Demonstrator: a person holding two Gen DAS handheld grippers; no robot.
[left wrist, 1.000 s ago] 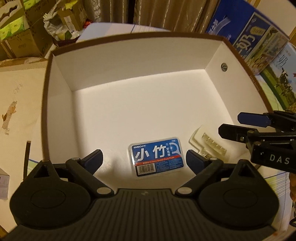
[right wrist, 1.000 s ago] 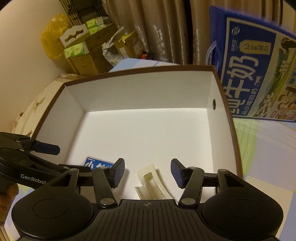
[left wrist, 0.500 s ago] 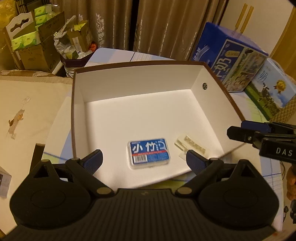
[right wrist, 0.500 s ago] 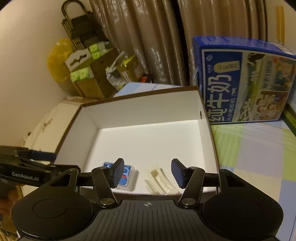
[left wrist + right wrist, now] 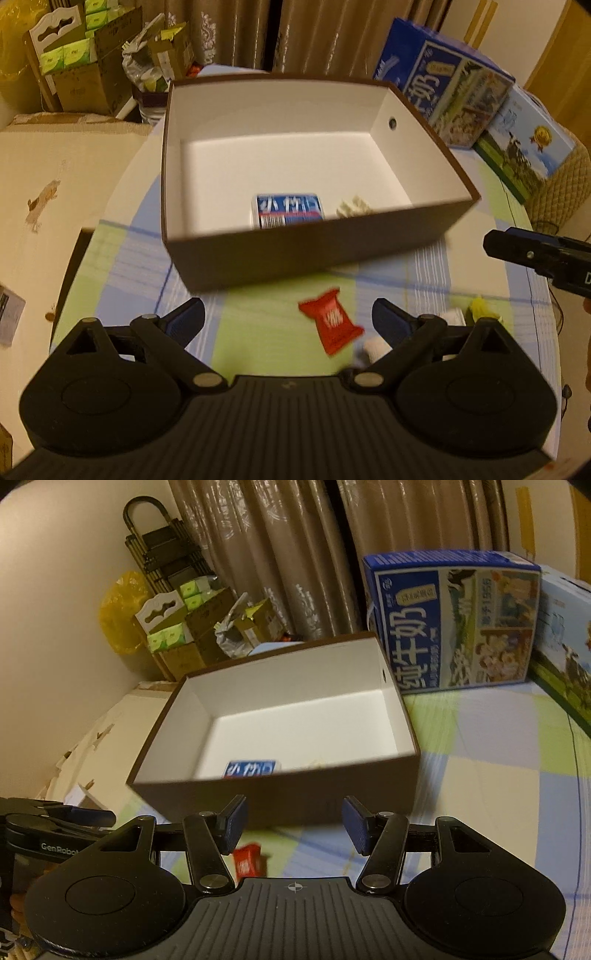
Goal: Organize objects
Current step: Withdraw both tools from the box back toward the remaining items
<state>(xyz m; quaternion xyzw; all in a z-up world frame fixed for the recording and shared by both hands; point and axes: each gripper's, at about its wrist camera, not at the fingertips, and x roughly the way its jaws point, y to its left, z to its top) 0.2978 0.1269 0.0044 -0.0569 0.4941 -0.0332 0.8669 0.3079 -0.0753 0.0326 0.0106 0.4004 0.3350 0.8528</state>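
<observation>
A brown box (image 5: 295, 254) with a white inside stands on the checked tablecloth. Inside it lie a blue floss-pick case (image 5: 287, 209) and a pale plastic piece (image 5: 354, 206). In front of the box a red sachet (image 5: 330, 321) lies on the cloth, between the fingers of my left gripper (image 5: 288, 321), which is open and empty. Small white and yellow items (image 5: 476, 312) lie to its right. My right gripper (image 5: 290, 823) is open and empty before the box (image 5: 280, 805); the red sachet (image 5: 248, 860) shows below its left finger, and the blue case (image 5: 251, 769) peeks over the rim.
Two milk cartons (image 5: 443, 77) (image 5: 450, 620) stand behind the box on the right. Cardboard boxes with green packs (image 5: 81, 62) and a curtain fill the back. A pale cardboard sheet (image 5: 55, 192) lies left of the table. The right gripper's finger (image 5: 517, 251) shows at the right edge.
Both grippers have drawn back out of the box toward the table's front. The red sachet and small items in front of the box have come into view.
</observation>
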